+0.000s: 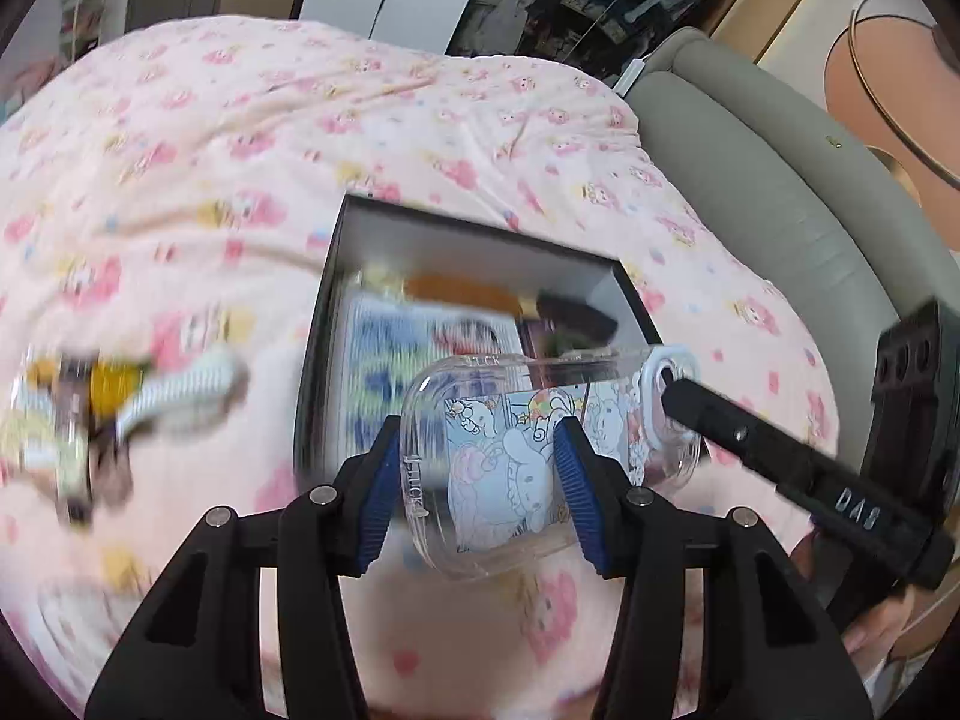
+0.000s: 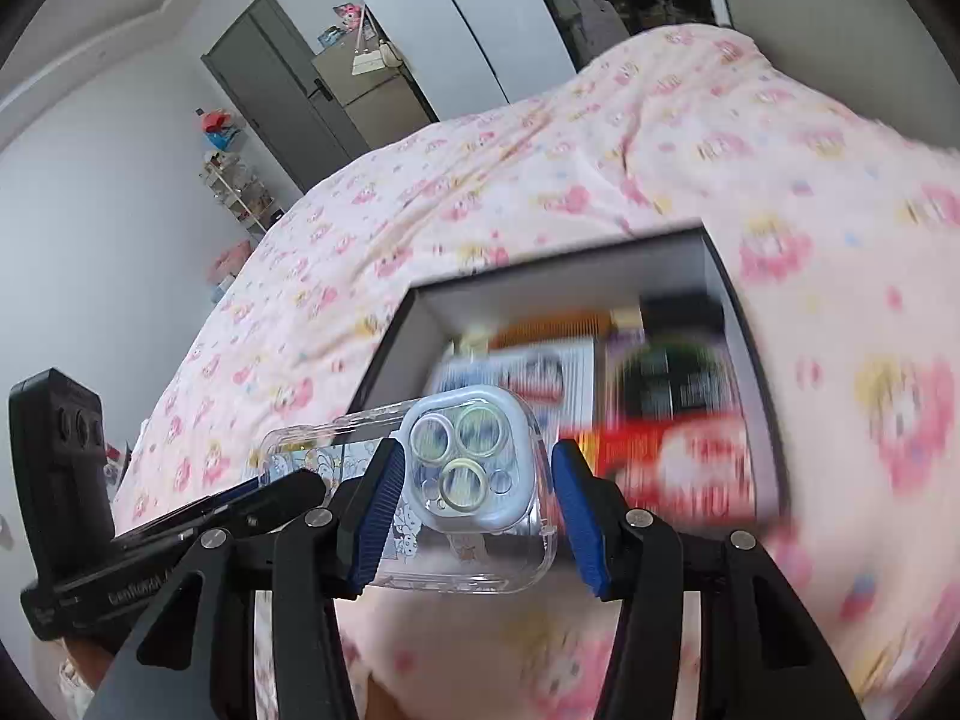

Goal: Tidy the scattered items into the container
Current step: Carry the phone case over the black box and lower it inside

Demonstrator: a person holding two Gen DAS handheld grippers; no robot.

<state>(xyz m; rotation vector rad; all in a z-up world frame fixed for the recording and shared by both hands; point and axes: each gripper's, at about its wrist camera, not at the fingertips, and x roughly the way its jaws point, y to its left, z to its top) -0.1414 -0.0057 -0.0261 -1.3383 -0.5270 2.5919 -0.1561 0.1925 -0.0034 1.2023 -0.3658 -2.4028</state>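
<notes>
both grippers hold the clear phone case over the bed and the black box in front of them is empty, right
Not quite: the box is not empty. The right wrist view shows several items in it, blurred, among them something red and white. The rest stands: the left gripper and right gripper both hold the phone case over the bed.
</notes>
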